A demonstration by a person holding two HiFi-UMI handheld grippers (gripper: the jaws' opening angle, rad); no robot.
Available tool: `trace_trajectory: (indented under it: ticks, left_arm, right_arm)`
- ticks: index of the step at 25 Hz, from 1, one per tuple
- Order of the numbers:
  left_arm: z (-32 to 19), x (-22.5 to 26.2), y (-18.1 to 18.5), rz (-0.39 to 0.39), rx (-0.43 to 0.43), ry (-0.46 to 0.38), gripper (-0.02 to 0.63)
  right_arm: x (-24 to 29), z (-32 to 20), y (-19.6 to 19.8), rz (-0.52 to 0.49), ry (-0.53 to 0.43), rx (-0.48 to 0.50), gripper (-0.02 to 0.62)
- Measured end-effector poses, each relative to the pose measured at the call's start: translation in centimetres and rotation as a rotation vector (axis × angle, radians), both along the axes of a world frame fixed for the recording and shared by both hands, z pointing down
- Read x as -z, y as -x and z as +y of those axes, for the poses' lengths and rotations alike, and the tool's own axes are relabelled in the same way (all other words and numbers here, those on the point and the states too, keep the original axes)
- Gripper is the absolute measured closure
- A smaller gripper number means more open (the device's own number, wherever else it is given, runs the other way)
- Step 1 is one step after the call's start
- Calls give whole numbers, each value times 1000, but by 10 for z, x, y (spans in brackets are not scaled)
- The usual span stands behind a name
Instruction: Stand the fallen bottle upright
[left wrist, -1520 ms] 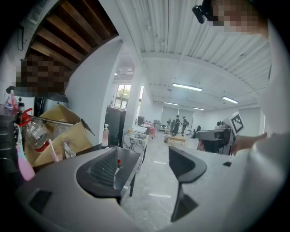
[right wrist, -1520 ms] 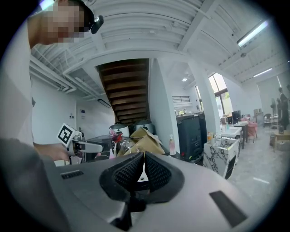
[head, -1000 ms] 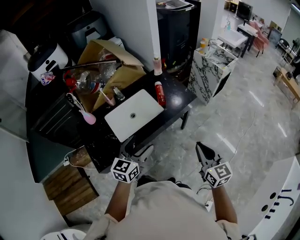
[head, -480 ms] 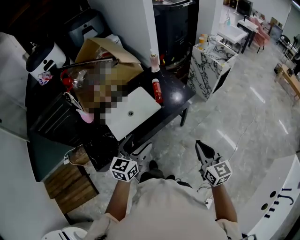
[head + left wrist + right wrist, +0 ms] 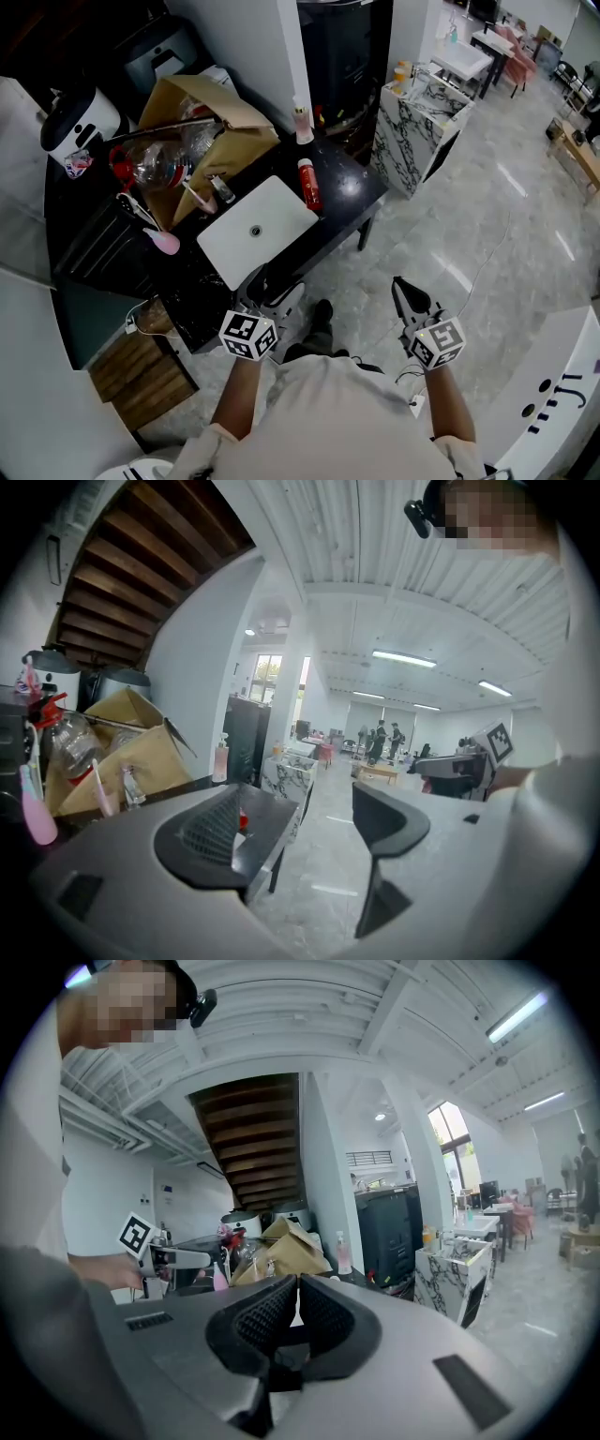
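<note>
Operator has stepped closer; red bottle (image 5: 307, 185) lies flat near the table's (image 5: 352, 192) right edge, left gripper (image 5: 270, 287) agape, right gripper (image 5: 402, 287) closed empty (approach only).

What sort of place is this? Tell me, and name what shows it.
Probably an open-plan showroom or office floor, not a home bathroom. A black counter with a white basin stands on a wide polished floor. Desks and chairs sit farther back, and a cardboard box clutters the counter.

Bare floor (image 5: 469, 216) leaves the right edge of the table (image 5: 342, 178) open toward the fallen red bottle (image 5: 307, 185); a pump bottle (image 5: 303, 122) and cardboard box (image 5: 230, 131) crowd behind.
</note>
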State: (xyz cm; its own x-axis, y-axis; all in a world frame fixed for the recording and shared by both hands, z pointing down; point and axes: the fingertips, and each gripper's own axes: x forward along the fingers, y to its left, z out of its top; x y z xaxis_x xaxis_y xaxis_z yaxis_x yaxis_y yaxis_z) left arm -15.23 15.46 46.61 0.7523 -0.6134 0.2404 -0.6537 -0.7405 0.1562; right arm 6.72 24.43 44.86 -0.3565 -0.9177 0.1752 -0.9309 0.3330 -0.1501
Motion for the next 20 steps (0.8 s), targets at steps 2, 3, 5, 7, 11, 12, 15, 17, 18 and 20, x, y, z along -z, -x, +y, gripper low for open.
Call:
trace_trajectory:
  ticks: [2, 3, 5, 7, 11, 12, 15, 17, 18, 20]
  left_arm:
    - [-11, -2, -5, 2, -16, 0, 238]
    - [-18, -2, -8, 2, -23, 0, 238]
    - [-34, -3, -12, 5, -30, 4, 238]
    - [-52, -3, -16, 6, -34, 9, 238]
    - [-88, -2, -28, 15, -56, 10, 238]
    - [-97, -3, -31, 17, -63, 9, 238]
    - [-124, -7, -38, 17, -78, 18, 238]
    - [-141, -11, -42, 18, -87, 28, 238]
    - [-150, -11, -44, 20, -93, 33, 238]
    - [-165, -12, -47, 21, -107, 38, 238]
  right_arm:
    - [-4, -12, -3, 0, 6, -7, 563]
    - [-5, -19, -4, 0, 8, -10, 563]
    - [-6, -35, -5, 2, 12, -13, 563]
    - [-5, -52, -8, 4, 15, -16, 563]
    - [-7, -86, -15, 9, 24, -27, 563]
    - [-8, -95, -16, 11, 28, -29, 563]
    - [-13, -119, -18, 19, 42, -35, 563]
    - [-15, -136, -20, 22, 51, -42, 563]
    - [-16, -144, -21, 23, 56, -46, 563]
    - [-18, -159, -22, 22, 67, -53, 563]
